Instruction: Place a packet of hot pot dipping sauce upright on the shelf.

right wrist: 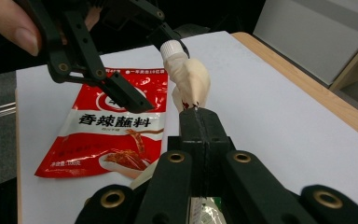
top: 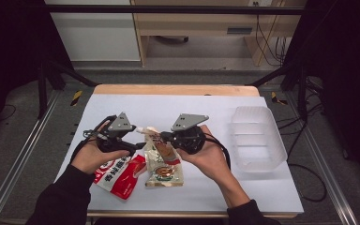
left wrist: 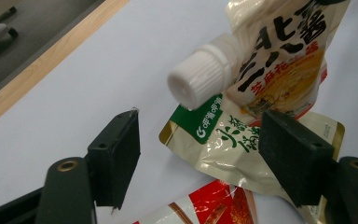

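1. The right hand-held gripper (right wrist: 196, 112) has its jaws pressed tight on the edge of a cream spouted pouch (right wrist: 192, 79), holding it up off the white worktop (top: 206, 110) with the white screw cap (left wrist: 200, 79) aimed toward the other hand.
2. The left hand-held gripper (left wrist: 198, 154) stands partly open with nothing in its grasp. The cap sits just ahead of its two black jaws and a little above the line between them, not touching either.
3. The likeliest trouble, to my eye: the pouch is soft and pinched only at one edge, so if the left jaws close on the cap and twist, the body may wring round rather than the cap turning, or slip out of the right grip.
4. The cap sits off-centre from the left jaws, so closing now could catch only its rim or the spout neck and glance off.
5. A hard squeeze on the pouch once the cap loosens could push sauce out onto the worktop.
6. Under the held pouch lie a green-and-gold packet (left wrist: 223, 140) and a red seasoning packet (right wrist: 112, 126), flat on the worktop; a clear plastic tray (top: 257, 138) stands well apart at the right.
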`<state>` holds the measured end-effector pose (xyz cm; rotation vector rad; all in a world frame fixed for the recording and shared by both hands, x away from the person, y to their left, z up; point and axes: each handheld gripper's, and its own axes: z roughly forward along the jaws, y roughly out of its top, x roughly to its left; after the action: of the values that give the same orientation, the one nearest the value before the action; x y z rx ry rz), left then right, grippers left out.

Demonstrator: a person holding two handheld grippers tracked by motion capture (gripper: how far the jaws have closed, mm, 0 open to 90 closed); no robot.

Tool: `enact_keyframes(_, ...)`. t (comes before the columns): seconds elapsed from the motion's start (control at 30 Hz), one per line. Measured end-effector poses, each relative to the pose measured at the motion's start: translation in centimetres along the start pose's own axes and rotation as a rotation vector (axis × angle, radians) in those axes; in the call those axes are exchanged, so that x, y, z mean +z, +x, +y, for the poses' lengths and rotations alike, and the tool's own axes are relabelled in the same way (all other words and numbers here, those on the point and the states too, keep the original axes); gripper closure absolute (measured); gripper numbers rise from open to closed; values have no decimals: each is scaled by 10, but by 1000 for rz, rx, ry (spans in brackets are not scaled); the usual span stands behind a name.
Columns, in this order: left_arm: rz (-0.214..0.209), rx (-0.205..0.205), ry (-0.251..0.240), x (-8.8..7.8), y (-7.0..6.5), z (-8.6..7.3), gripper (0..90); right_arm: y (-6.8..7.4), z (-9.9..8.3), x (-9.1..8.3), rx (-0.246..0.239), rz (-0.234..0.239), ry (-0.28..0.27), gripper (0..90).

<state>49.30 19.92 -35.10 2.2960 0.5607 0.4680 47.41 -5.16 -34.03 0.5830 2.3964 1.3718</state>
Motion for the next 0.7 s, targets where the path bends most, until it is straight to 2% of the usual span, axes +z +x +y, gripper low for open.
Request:
enact_keyframes(0.17,-6,15,-15,-1,-1,4,354,4,1,3,-13,20,1,900)
enact_keyframes(0.37,-35,16,-35,-4,0,6,439,8,2,5,-18,36,1,900)
enact_keyframes(0.43,-31,30,-23,-5,0,7,454,8,2,6,-20,39,3,900)
enact_keyframes(0.47,-48,37,-13,-5,-1,8,491,8,2,6,-17,42,3,900)
enact_keyframes(0.7,-65,34,8,-4,0,9,601,7,-1,7,-12,40,9,900)
